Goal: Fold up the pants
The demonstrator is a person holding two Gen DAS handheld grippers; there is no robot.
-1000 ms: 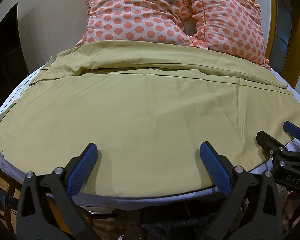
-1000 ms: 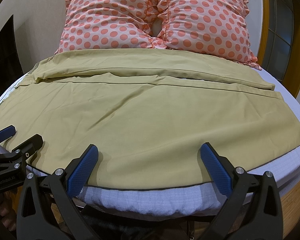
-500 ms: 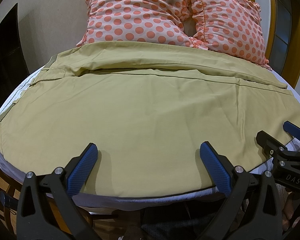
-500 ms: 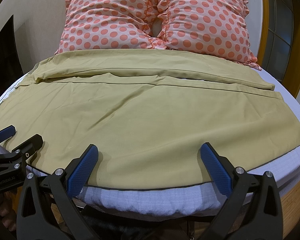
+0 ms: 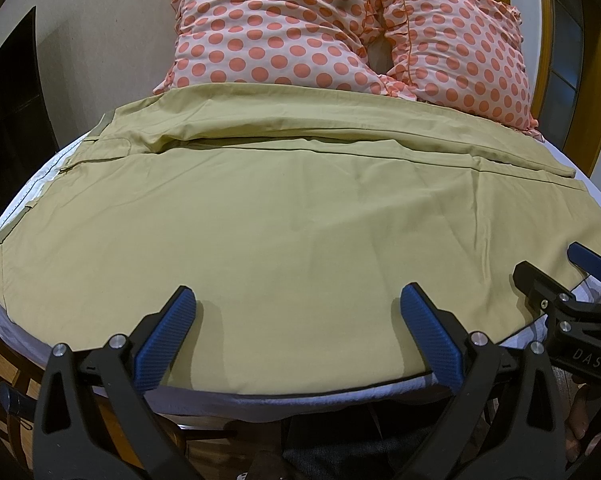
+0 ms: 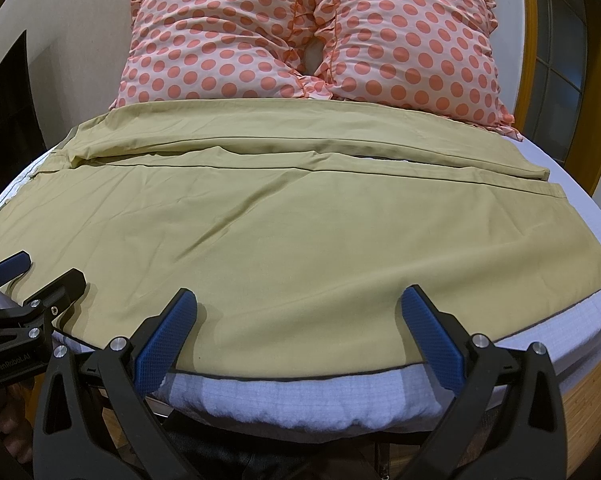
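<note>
Two tongs are held released at the near edge of the bed (image 6: 308, 396): left tongs (image 5: 298, 326) and right tongs (image 6: 298, 326), side by side, nothing gripped. Khaki pants (image 5: 300, 232) are spread flat across the bed, legs running sideways. Two dotted pillows (image 6: 312, 40) are propped behind them.

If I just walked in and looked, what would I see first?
Probably the two pink pillows with big orange dots, propped side by side at the far end of the bed. Next, the large tan pants spread flat across the white mattress cover, one leg lying nearer the pillows. Closest to you, the left claw and right claw both hang wide open over the near edge of the pants, holding nothing.
</note>
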